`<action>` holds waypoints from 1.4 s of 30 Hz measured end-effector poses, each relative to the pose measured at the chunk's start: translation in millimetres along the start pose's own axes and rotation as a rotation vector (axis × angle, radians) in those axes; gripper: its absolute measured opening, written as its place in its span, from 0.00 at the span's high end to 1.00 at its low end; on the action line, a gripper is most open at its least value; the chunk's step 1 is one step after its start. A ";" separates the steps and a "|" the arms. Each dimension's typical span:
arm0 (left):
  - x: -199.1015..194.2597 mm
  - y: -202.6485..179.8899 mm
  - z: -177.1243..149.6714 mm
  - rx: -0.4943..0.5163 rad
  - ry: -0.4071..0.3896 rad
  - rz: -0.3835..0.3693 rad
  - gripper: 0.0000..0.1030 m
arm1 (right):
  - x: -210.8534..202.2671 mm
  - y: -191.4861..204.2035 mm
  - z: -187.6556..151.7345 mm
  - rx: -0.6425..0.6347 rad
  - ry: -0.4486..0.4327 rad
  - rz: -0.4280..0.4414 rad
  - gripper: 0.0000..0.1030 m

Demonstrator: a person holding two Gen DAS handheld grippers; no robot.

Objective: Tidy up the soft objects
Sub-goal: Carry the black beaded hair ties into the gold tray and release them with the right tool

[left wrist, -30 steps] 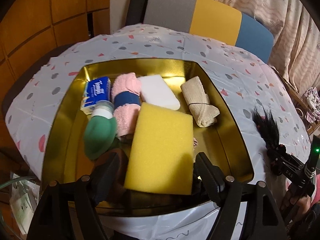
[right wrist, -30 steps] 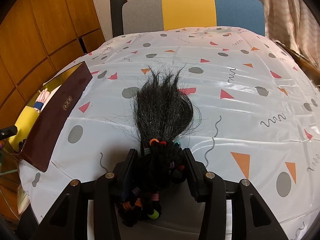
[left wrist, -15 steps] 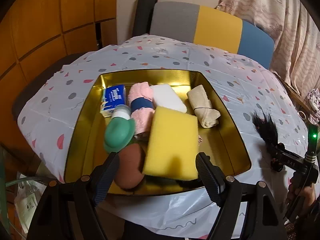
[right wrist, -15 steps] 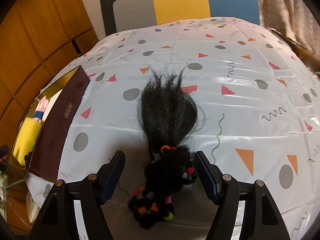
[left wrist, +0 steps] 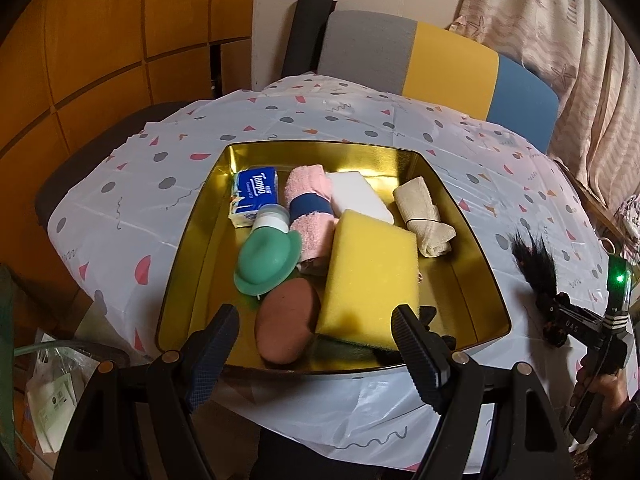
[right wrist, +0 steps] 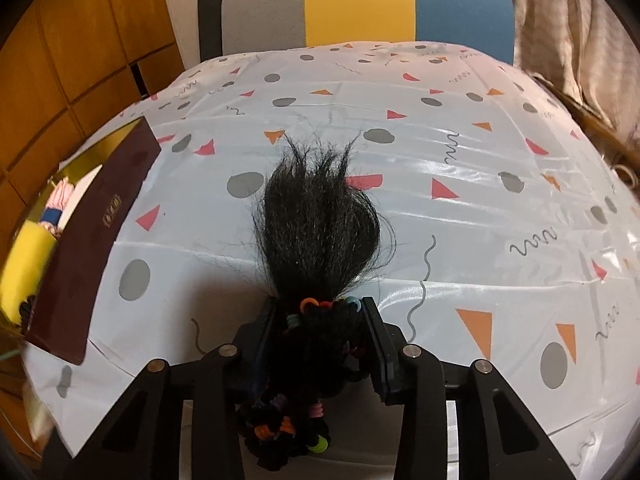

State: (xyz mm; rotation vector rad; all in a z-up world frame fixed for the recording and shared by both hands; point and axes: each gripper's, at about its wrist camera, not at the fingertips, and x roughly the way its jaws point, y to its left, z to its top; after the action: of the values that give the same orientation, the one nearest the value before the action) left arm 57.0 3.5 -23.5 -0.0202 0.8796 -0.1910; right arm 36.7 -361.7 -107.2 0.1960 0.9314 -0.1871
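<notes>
Hairpiece (right wrist: 320, 240) between right gripper (right wrist: 320, 344) jaws (closing)

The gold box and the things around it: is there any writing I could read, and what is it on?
"Tempo": on the blue tissue pack in the gold box.
"DAS", roughly: on the right gripper, small and uncertain.
Gold emblem on the box's dark red outer wall: too blurred to read.
Label on a bagged paper below the table: too small.

A black hairpiece (right wrist: 316, 220), bound with small coloured elastics, lies on the patterned cloth to the right of the gold tray (left wrist: 476, 248), loose end pointing far. The tray holds a yellow sponge (left wrist: 370, 276), pink rolled towel (left wrist: 310, 204), white sponge (left wrist: 358, 196) and beige cloth roll (left wrist: 424, 216).
</notes>
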 end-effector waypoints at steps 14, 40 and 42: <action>-9.8 23.6 -8.3 -0.042 0.000 0.023 0.23 | -14.3 1.8 14.7 0.086 0.001 0.052 0.67; -12.4 59.3 -2.7 -0.151 -0.023 0.090 0.23 | -11.6 229.1 46.5 -0.371 0.003 0.162 0.63; -12.5 56.1 -1.4 -0.140 -0.027 0.094 0.23 | -5.2 228.2 43.7 -0.381 0.020 0.154 0.62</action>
State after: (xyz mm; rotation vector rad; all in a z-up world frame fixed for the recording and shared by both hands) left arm 57.0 61.0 -20.2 -0.1110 0.8642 -0.0409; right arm 123.1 -151.7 -57.9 -0.0836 0.9497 0.1356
